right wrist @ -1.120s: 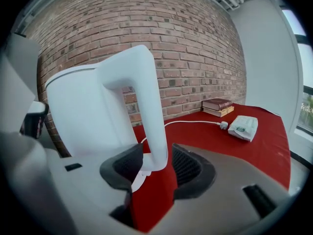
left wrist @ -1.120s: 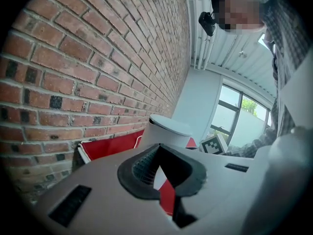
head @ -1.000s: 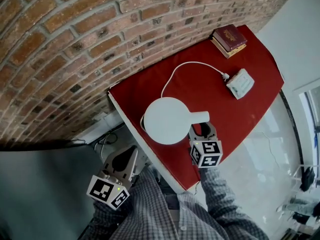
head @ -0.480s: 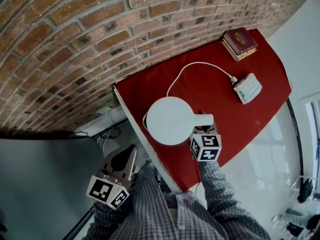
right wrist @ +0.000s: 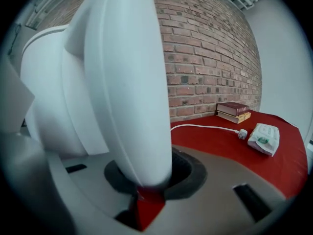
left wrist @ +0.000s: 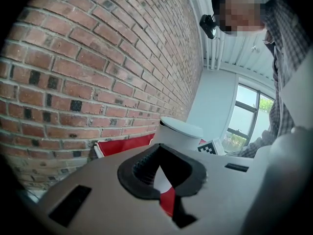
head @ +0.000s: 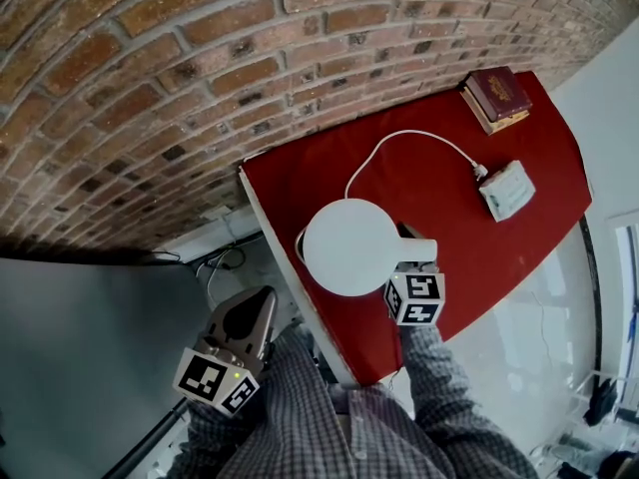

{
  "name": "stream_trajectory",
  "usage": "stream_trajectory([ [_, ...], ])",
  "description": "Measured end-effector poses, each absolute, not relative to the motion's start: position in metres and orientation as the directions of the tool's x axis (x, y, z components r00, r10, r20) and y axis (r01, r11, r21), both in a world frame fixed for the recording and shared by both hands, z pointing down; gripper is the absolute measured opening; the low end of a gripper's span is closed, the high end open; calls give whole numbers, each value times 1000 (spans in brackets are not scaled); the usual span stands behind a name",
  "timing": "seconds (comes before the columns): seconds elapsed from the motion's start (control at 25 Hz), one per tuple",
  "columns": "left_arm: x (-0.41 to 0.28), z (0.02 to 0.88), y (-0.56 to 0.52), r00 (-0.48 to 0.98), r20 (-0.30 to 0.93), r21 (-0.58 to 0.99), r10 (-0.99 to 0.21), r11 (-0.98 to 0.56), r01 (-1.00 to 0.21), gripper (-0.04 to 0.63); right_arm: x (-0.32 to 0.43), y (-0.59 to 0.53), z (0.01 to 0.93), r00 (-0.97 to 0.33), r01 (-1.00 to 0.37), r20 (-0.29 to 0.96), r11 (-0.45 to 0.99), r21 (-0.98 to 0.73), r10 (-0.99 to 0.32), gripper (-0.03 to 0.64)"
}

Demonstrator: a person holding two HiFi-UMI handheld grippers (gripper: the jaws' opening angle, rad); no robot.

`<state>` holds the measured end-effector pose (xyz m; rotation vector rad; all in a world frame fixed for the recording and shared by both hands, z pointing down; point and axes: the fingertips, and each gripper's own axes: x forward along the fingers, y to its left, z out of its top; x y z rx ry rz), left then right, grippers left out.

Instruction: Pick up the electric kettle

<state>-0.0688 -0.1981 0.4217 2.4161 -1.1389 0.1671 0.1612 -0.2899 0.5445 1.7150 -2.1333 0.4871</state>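
The white electric kettle [head: 349, 247] stands near the front-left edge of the red table [head: 469, 257], seen from above with its handle [head: 414, 250] pointing right. My right gripper [head: 411, 265] is at that handle. Its jaws have just been closing, and the handle [right wrist: 129, 92] fills the space between them in the right gripper view, where the gripper [right wrist: 146, 180] grips it. The kettle body [right wrist: 54, 97] looms at left. My left gripper [head: 245, 317] hangs off the table's left side, shut with nothing in it. It faces the kettle [left wrist: 178, 133] from a distance.
A white cord [head: 409, 138] runs from the kettle to a plug [head: 480, 173]. A white packet [head: 507, 190] lies to its right and stacked books [head: 499, 96] sit at the far corner. A brick wall [head: 200, 88] backs the table. The floor drops off at right.
My right gripper has slid forward under the kettle's handle and its jaws have come in around it. The left gripper has stayed in place.
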Motion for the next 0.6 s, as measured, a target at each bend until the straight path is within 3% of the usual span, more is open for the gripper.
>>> stream_trajectory([
  [0.6, -73, 423, -202, 636, 299, 354, -712, -536, -766, 6, 170, -292, 540, -139, -987, 418, 92, -131, -898, 68],
])
